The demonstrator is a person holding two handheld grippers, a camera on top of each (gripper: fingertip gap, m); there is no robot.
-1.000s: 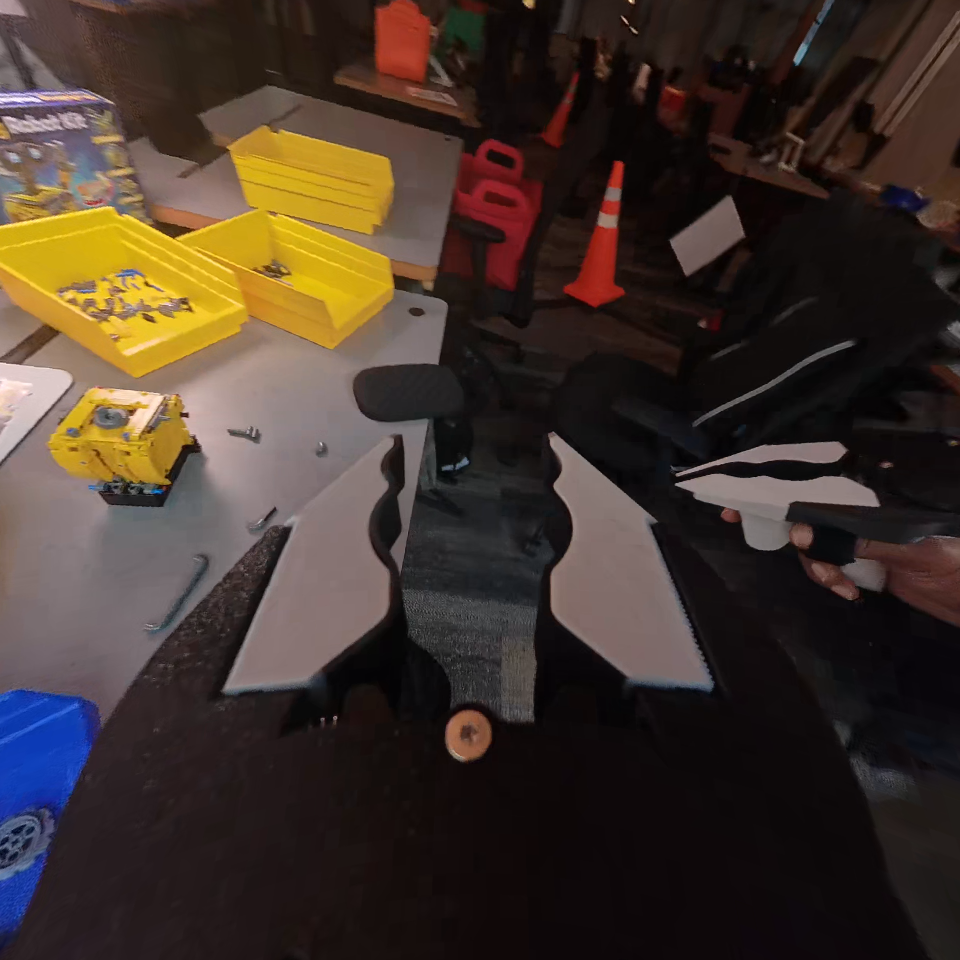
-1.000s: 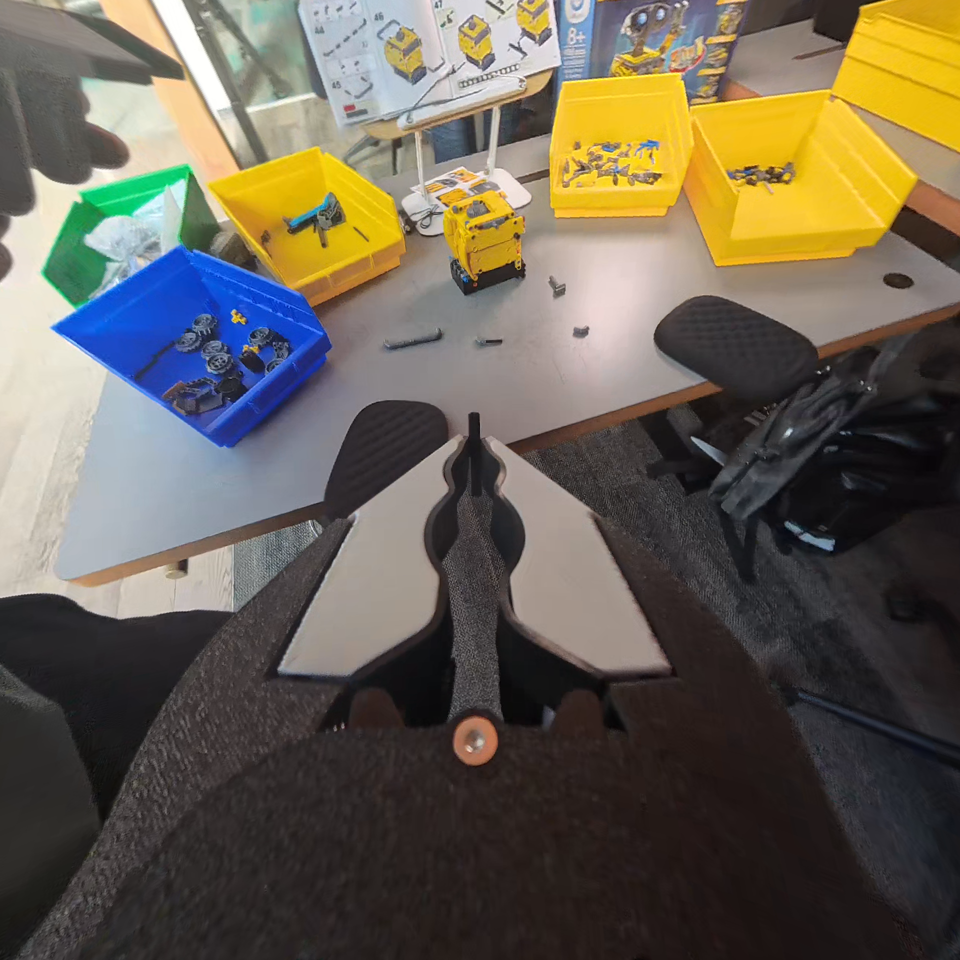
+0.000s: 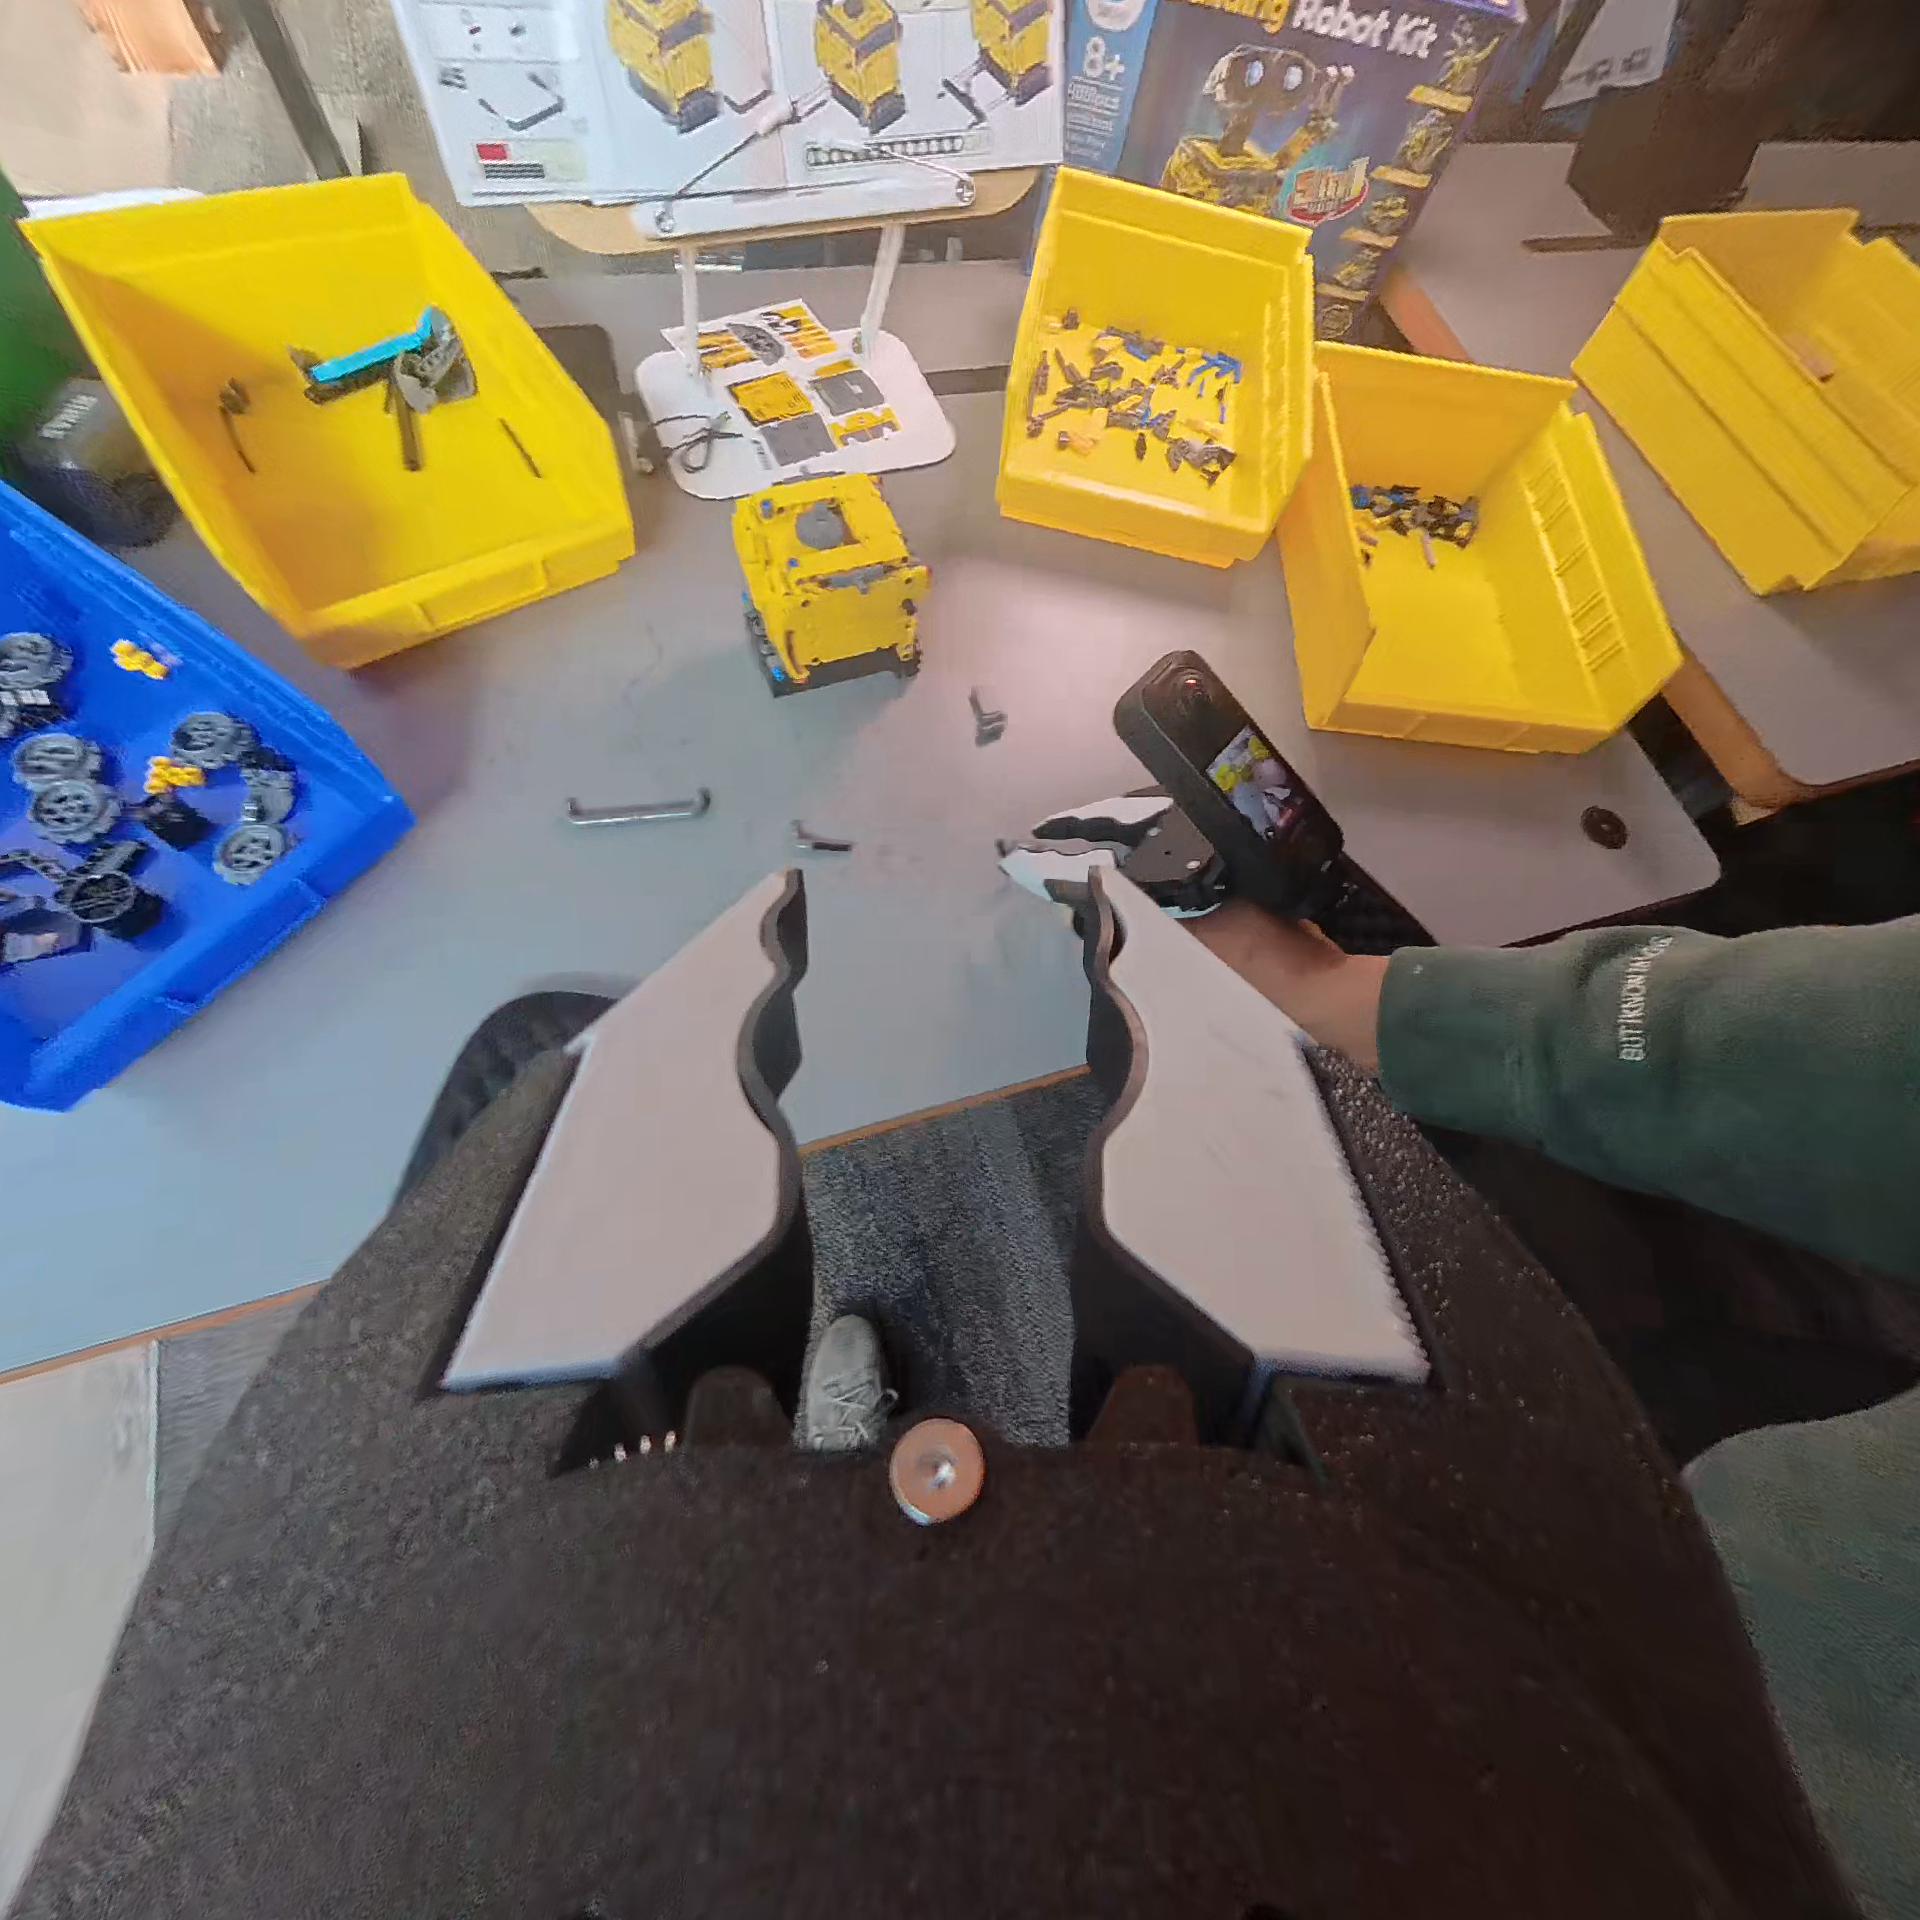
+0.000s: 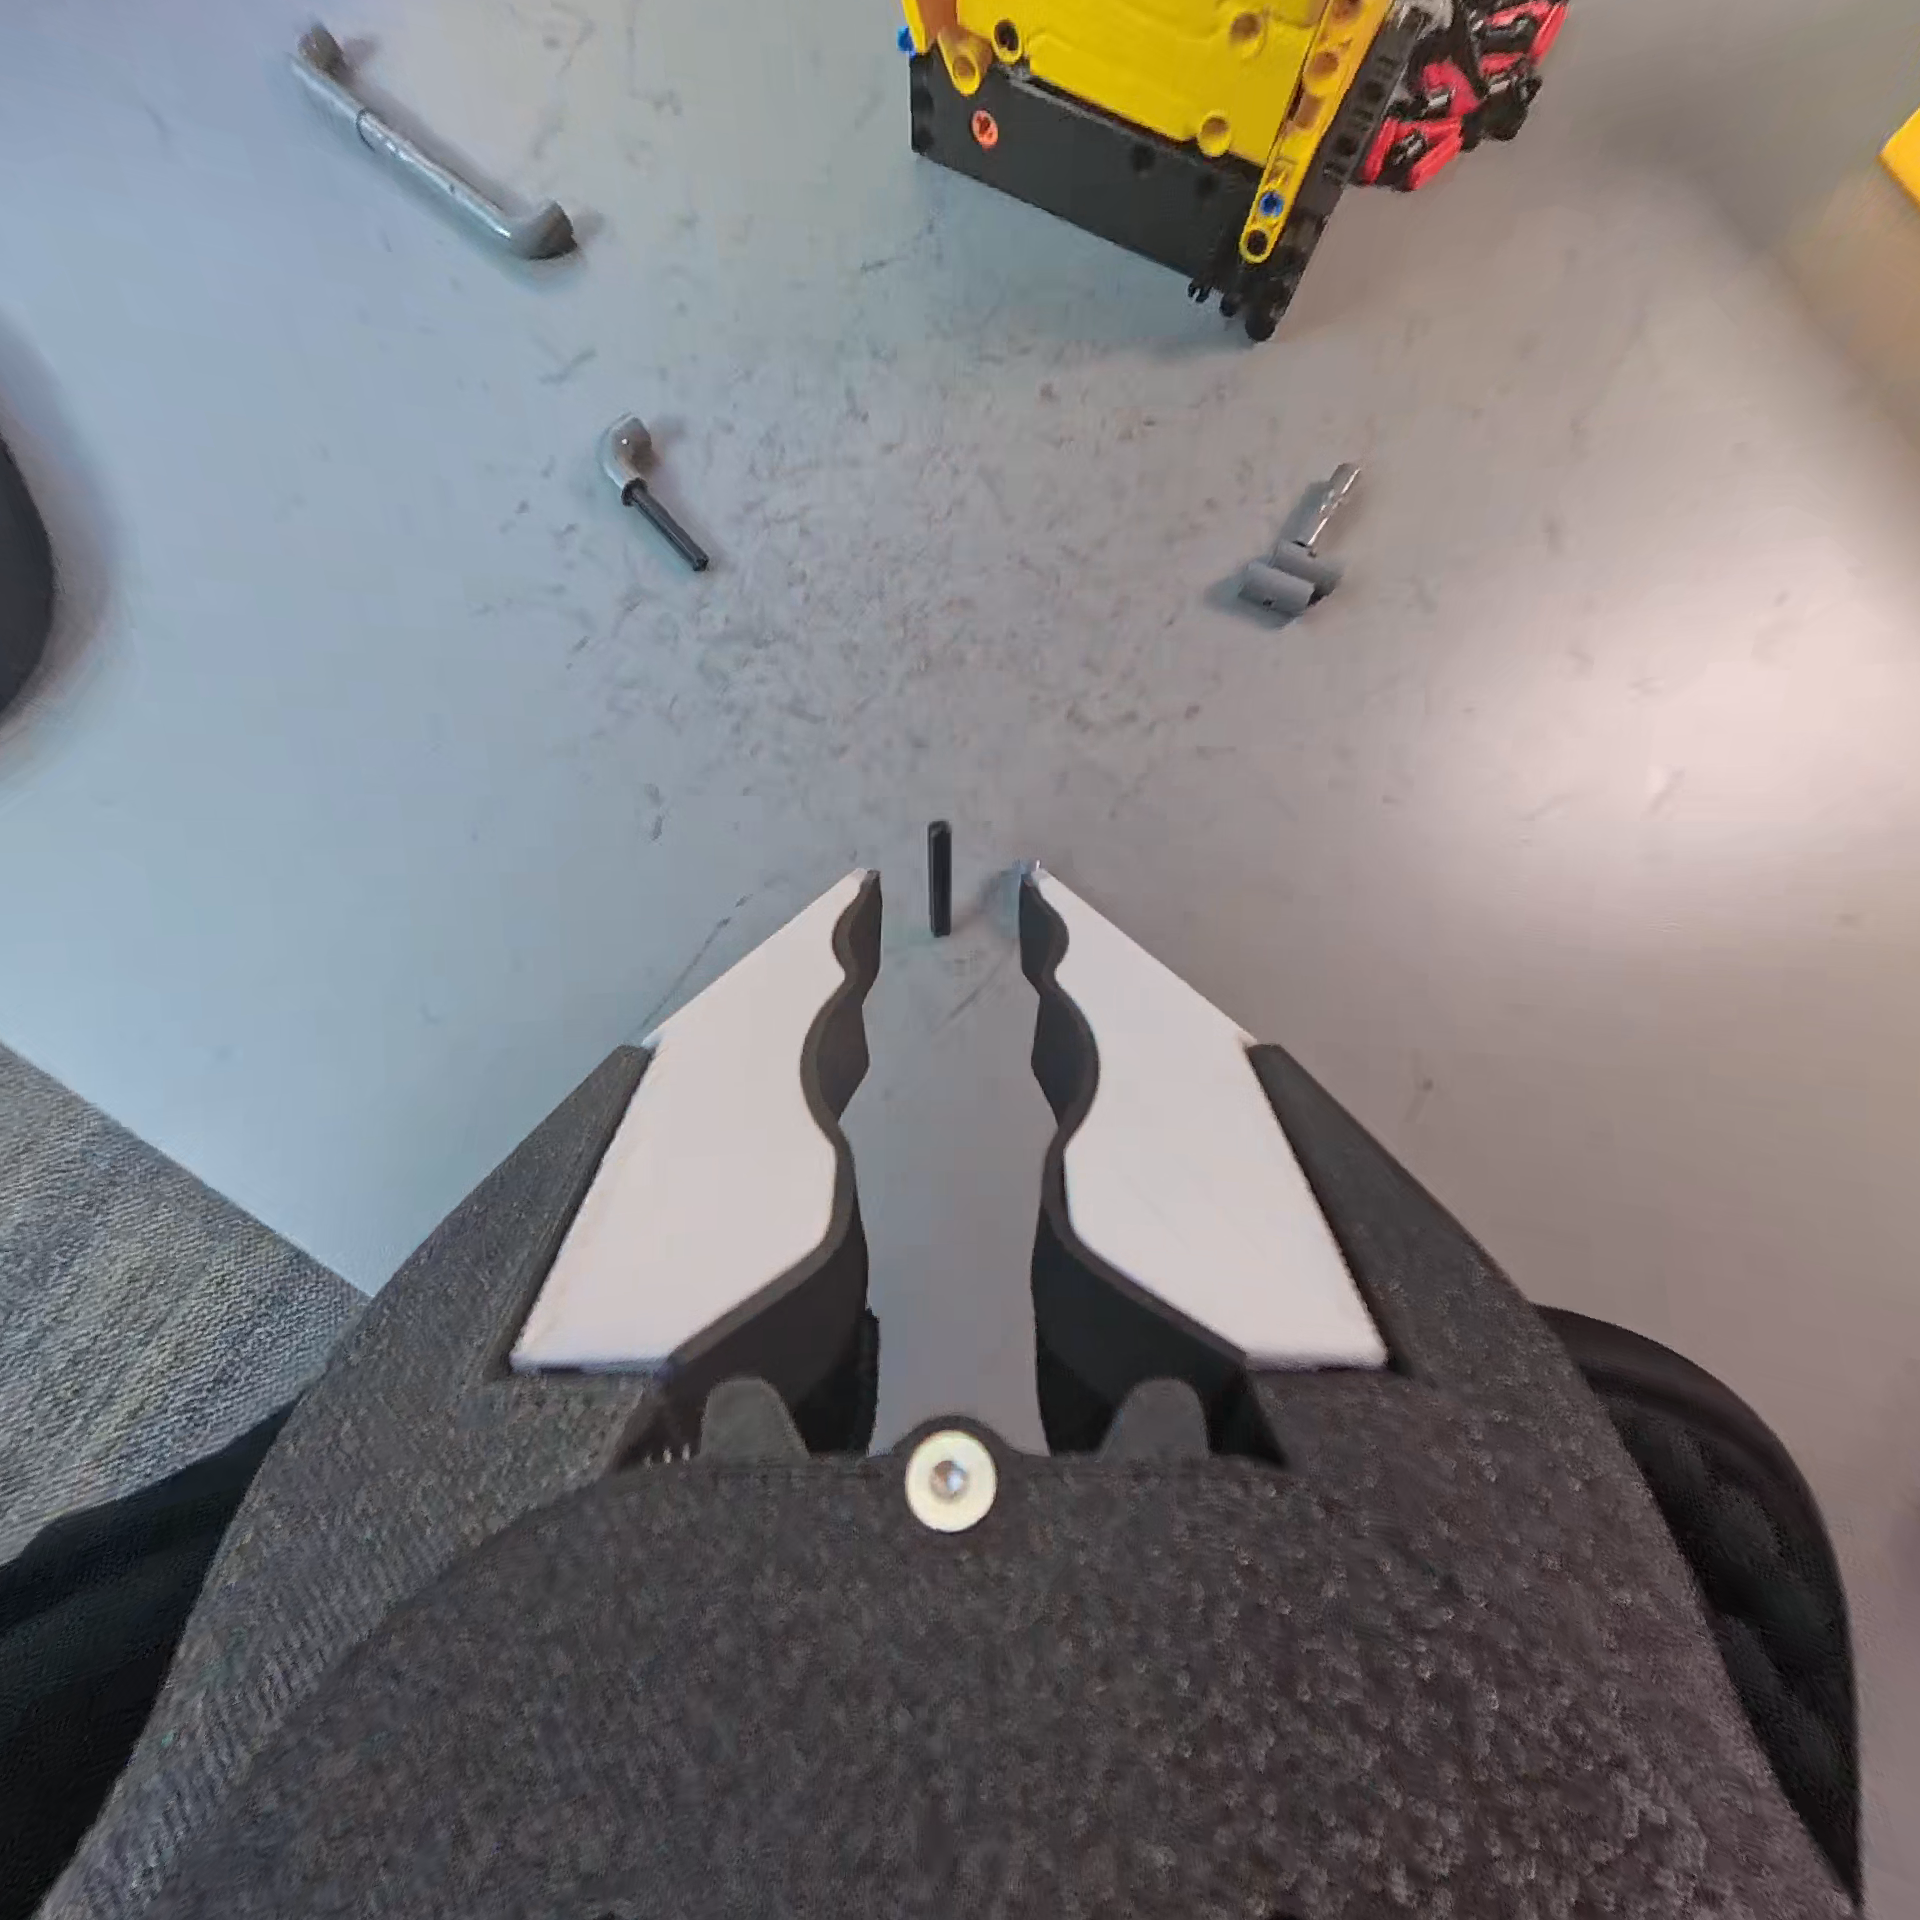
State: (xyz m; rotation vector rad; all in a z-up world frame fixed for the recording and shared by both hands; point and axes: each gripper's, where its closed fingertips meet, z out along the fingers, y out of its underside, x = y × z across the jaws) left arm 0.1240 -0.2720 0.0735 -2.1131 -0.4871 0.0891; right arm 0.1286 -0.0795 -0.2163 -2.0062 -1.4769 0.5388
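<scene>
Black pin: a short, thin black plastic pin (image 4: 940,879) lies on the table just ahead of the right gripper's tips, in line with the gap, touching neither finger.
Right gripper: the right gripper (image 4: 948,878) has white, wavy-edged fingers with black inner pads, parted a little and holding nothing; its body is rough black foam.
Nearby parts: at 10 o'clock from the pin lies a grey elbow with a black stem (image 4: 649,486); at 2 o'clock a small grey connector (image 4: 1299,556); farther at 11 o'clock a grey curved bar (image 4: 431,161).
Model: a boxy yellow brick model on a black base (image 4: 1174,114) stands at 1 o'clock, its top cut off in the right wrist view.
Left gripper: the left gripper (image 3: 945,904) hangs wide open and empty over the table's near edge.
Table: a smooth, scuffed grey tabletop (image 3: 540,935).
Bins: yellow plastic bins (image 3: 343,416) and a blue plastic bin of grey wheels (image 3: 156,790) ring the model; their small parts are hard to make out.
</scene>
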